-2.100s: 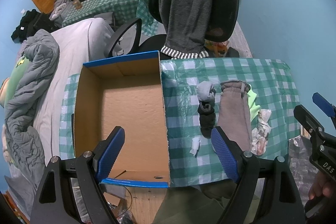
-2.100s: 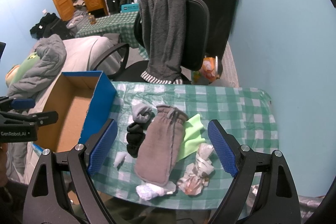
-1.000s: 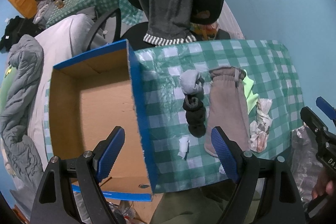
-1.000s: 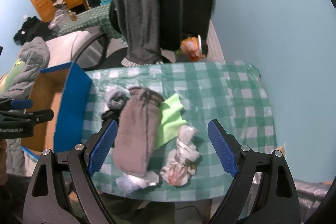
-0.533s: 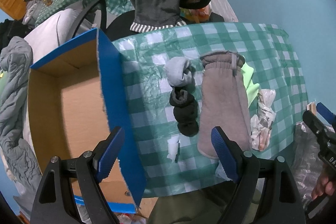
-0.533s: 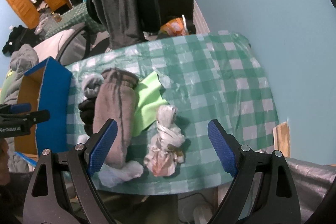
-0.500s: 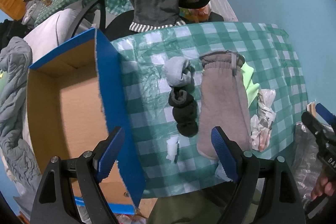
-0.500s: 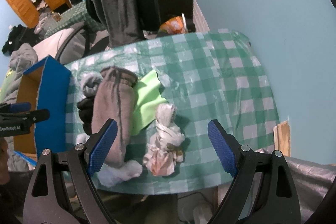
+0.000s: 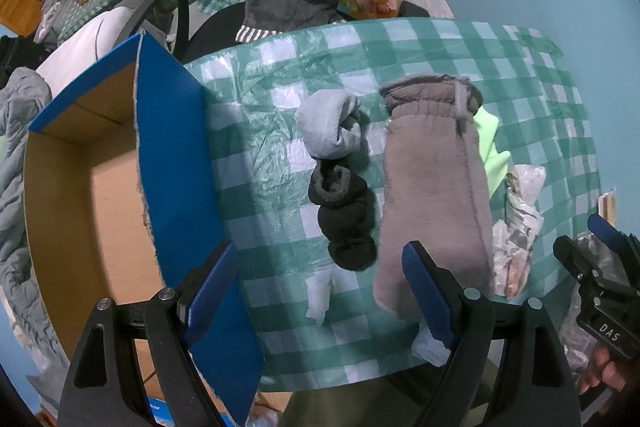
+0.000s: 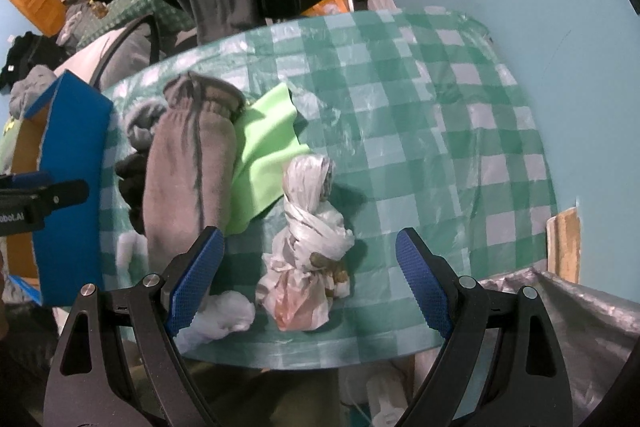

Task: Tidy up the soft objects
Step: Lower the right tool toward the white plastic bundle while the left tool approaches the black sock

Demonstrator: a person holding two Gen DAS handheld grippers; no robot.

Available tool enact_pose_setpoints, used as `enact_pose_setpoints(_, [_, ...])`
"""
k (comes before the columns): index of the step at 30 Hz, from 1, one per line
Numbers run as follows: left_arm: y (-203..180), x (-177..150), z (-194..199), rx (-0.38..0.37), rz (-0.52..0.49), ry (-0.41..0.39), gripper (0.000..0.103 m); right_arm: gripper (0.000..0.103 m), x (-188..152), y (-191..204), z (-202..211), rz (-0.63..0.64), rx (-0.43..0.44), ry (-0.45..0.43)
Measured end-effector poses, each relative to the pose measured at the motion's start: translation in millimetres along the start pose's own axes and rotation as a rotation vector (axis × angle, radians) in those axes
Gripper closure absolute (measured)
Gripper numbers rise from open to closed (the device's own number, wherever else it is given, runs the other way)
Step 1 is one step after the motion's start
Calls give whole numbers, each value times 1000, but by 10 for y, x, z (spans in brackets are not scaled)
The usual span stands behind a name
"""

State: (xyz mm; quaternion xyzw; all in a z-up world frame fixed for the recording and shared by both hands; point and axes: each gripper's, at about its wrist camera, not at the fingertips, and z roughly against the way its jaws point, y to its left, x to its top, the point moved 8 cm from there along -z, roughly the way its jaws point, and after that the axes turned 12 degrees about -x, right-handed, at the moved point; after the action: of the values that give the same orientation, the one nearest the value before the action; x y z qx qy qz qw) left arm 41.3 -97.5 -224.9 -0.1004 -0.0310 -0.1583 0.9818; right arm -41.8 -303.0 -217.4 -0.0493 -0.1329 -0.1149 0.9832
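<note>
Left gripper [image 9: 320,291]: fingers apart, empty, above the worktop's near edge, framing the black sock [image 9: 346,219].
Right gripper [image 10: 310,275]: fingers apart, empty, framing the knotted plastic bag [image 10: 308,247].
Soft objects: grey sock [image 9: 330,127], black sock, brown mitten [image 9: 432,187] and green cloth [image 10: 266,155] lie clustered on the worktop [image 10: 440,131], beside the open box [image 9: 172,155].
Risk: mitten overlaps the cloth; gripping one may drag the other.
Risk: tissue [image 10: 224,315] sits at the edge; a brush from a finger could knock it off.
</note>
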Motion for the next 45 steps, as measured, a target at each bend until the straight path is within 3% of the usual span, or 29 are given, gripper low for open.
enact_pose_setpoints(15, [286,-90,-171,35,50,44,17,15,-82,63,-254,24,-3,48])
enact_pose_setpoints(27, [462,-154,-180,73,45,34,17,15,-161,89,-493,40,-24,93])
enact_pose_setpoints(35, [238,-116,-224,59,-16,29,17,15,-229,114,-654,54,-49,122])
enact_pose_setpoints(41, [226,-52,-393,44,14,55,17,16,-267,115,-747,65,-67,141])
enact_pose_setpoints(45, [192,29,-471,42,10,59,17,23,-299,80,-792,64,-70,153])
